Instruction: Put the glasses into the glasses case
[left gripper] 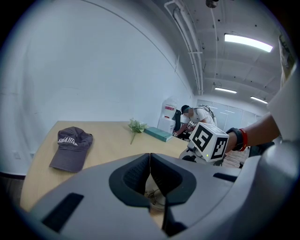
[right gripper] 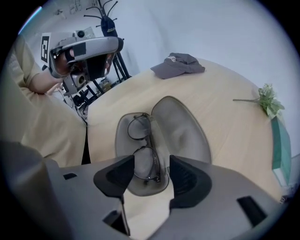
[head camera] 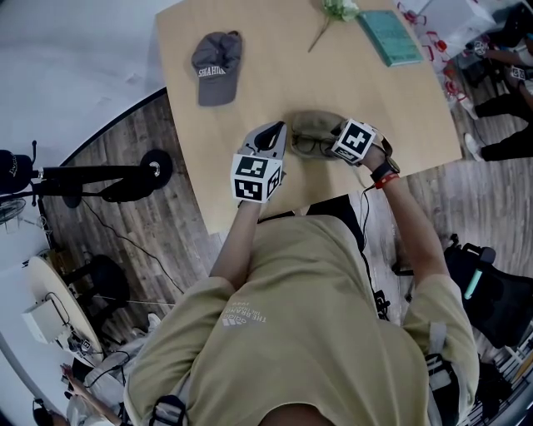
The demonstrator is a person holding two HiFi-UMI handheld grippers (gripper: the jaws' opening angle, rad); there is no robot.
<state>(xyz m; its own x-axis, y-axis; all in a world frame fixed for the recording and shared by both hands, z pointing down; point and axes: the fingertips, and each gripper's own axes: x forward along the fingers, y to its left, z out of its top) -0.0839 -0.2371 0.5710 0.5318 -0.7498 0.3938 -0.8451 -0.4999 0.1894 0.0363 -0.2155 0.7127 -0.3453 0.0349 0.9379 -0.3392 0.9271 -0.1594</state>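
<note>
An open grey glasses case [right gripper: 180, 129] lies on the wooden table [head camera: 250, 108] near its front edge. The thin-rimmed glasses [right gripper: 143, 150] lie folded in the case's lower half. My right gripper [right gripper: 152, 171] hangs steeply over them with its jaws open, one pad on each side and neither pressing on the frame. In the head view this gripper [head camera: 343, 140] stands at the case's right end and the left gripper [head camera: 271, 140] at its left end. The left gripper [left gripper: 150, 161] is shut, pads meeting with nothing seen between them; a bit of the glasses [left gripper: 154, 194] shows below.
A grey cap [head camera: 216, 62] lies at the far left of the table. A flower sprig [head camera: 337, 12] and a green book [head camera: 390, 37] lie at the far right. A tripod stand [head camera: 100, 175] is on the floor to the left, and a person [left gripper: 190, 117] sits beyond the table.
</note>
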